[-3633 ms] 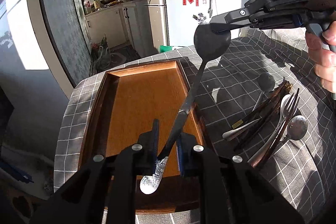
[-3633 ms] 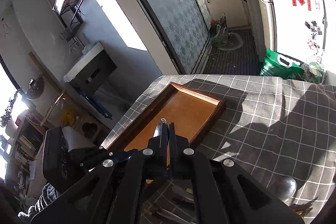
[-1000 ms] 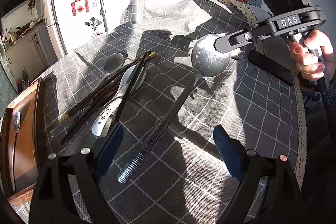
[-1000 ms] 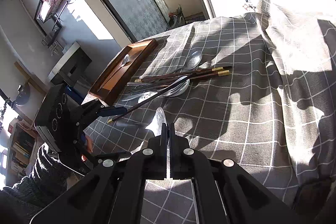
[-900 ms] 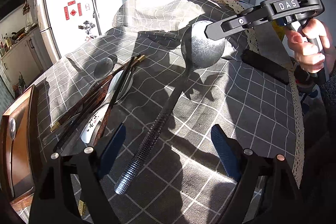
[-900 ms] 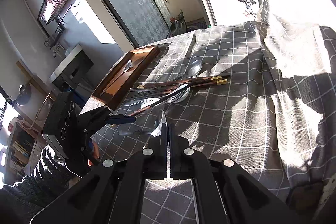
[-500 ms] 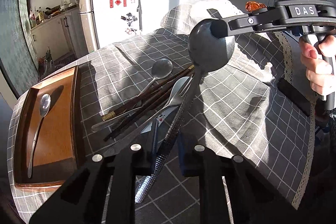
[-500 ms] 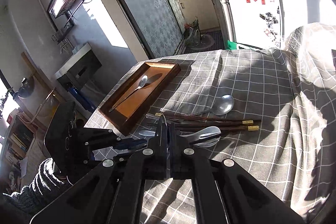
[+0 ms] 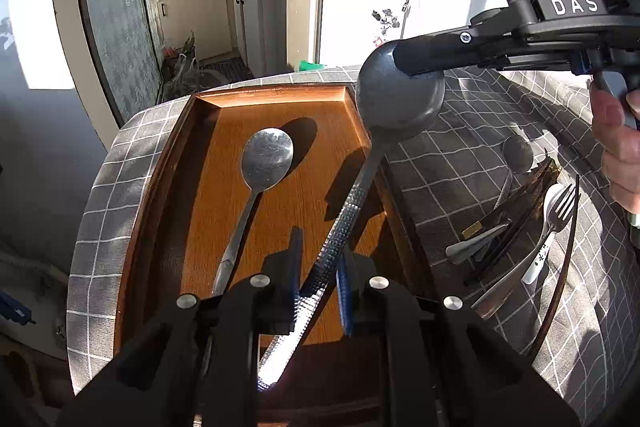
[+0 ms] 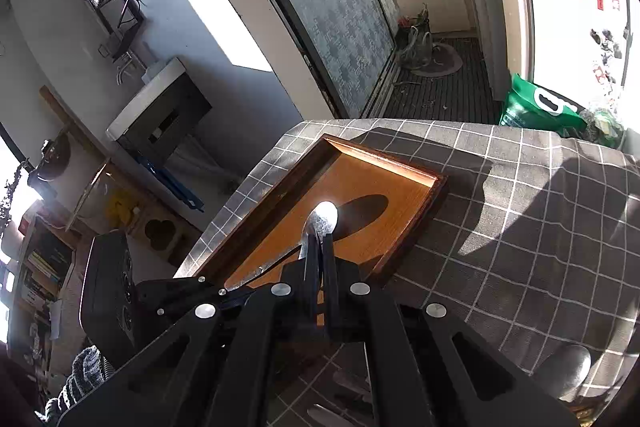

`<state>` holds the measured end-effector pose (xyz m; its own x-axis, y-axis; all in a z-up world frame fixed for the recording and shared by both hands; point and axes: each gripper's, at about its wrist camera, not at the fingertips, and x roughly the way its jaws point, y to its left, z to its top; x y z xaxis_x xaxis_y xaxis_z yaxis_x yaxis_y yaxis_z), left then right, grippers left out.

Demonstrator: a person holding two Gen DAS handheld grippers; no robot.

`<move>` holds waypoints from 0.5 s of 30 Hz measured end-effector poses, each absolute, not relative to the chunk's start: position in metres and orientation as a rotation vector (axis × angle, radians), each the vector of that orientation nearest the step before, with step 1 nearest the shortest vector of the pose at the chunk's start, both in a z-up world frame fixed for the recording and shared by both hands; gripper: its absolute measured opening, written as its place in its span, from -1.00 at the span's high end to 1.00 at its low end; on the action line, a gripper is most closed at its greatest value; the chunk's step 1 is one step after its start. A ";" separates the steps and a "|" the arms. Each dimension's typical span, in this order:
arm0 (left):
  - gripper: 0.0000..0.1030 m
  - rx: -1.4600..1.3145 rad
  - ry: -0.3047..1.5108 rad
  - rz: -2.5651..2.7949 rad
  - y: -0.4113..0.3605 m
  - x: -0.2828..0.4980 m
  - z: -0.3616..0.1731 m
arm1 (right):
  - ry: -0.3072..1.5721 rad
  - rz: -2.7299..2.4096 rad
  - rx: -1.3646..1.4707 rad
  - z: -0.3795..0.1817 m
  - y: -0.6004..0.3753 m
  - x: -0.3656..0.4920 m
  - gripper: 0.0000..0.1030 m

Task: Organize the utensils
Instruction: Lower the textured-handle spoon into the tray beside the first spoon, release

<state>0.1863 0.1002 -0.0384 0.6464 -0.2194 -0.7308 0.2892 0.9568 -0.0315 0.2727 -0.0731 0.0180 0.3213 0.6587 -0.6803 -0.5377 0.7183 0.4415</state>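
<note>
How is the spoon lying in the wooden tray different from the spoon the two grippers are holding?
The tray spoon lies flat in the wooden tray; the held spoon hangs above it, gripped at both ends. The tray spoon's handle is smooth; the held spoon's is ridged. The held spoon looks bigger, perhaps only closer. Both are metal.

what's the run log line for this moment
left claw: shut on ladle handle | right claw: shut on ladle bowl | ladle over wooden tray | tray holds spoon

Left gripper (image 9: 318,277) jaws clamp large steel spoon's ridged handle (image 9: 340,231), right gripper (image 9: 416,59) pinches its bowl, over brown wooden tray (image 9: 160,187) holding 1 spoon (image 9: 266,159).
</note>
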 end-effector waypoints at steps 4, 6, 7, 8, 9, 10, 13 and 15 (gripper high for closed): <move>0.66 0.088 0.821 -0.271 0.112 0.189 -0.048 | 1.015 0.775 0.156 -0.007 -0.059 0.288 0.96; 0.66 0.064 0.823 -0.266 0.118 0.190 -0.047 | 1.030 0.761 0.157 -0.015 -0.053 0.291 0.95; 0.65 0.064 0.822 -0.264 0.116 0.189 -0.047 | 1.032 0.752 0.148 -0.018 -0.051 0.292 0.95; 0.65 0.069 0.822 -0.264 0.116 0.189 -0.047 | 1.040 0.744 0.146 -0.022 -0.049 0.294 0.94; 0.65 0.072 0.822 -0.263 0.115 0.189 -0.047 | 1.048 0.738 0.154 -0.026 -0.048 0.296 0.94; 0.65 0.075 0.822 -0.262 0.115 0.188 -0.047 | 1.053 0.732 0.159 -0.029 -0.046 0.298 0.94; 0.66 0.071 0.823 -0.252 0.114 0.190 -0.047 | 1.062 0.716 0.176 -0.037 -0.040 0.304 0.94; 0.66 0.071 0.827 -0.243 0.116 0.191 -0.047 | 1.062 0.709 0.180 -0.040 -0.037 0.303 0.93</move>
